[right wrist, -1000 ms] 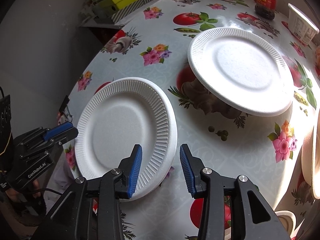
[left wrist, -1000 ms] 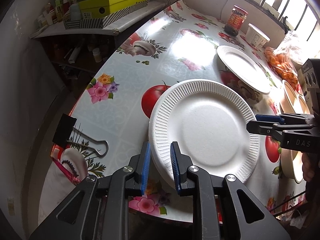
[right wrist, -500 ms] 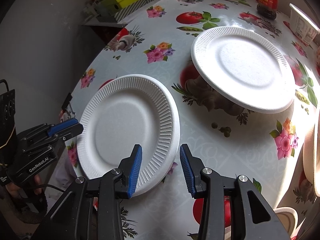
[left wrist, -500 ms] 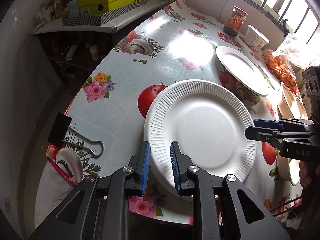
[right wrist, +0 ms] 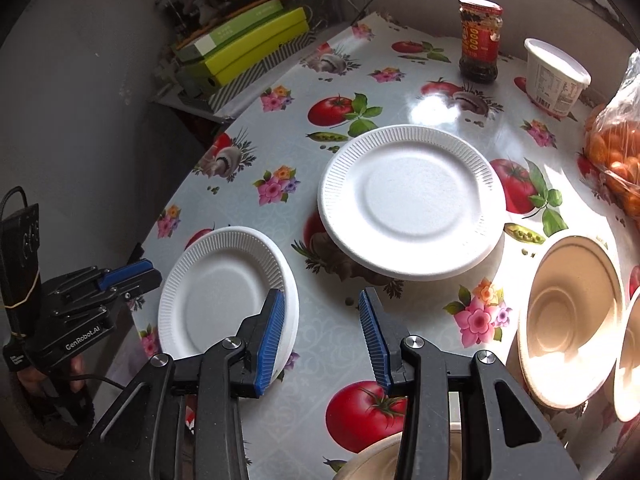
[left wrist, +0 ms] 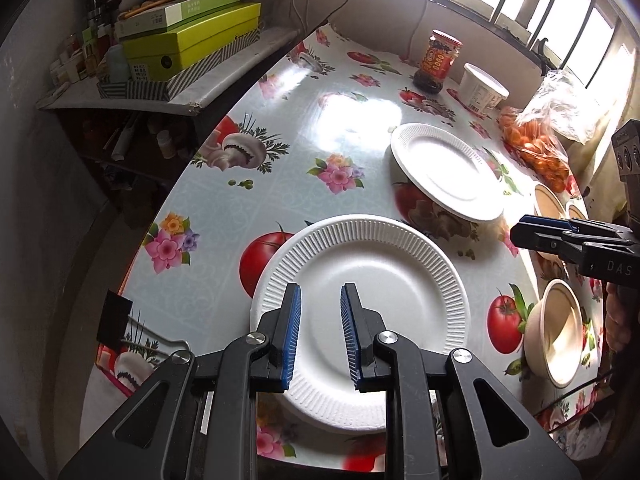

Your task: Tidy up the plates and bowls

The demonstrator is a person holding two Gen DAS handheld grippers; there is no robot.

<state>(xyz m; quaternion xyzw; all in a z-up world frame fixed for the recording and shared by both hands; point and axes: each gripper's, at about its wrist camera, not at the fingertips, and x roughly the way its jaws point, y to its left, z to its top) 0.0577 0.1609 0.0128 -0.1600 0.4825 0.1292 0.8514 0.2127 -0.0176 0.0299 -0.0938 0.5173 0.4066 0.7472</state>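
Two white foam plates rest on the fruit-print tablecloth: the near plate by the table's edge, the far plate apart from it toward the sauce jar. Both the left gripper and right gripper hover with fingers parted, grasping nothing. Beige bowls sit to the right, possibly partly nested.

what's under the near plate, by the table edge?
The near plate sits on at least one more plate, rim showing beneath. Tablecloth lies around it; how many plates are stacked is hidden.
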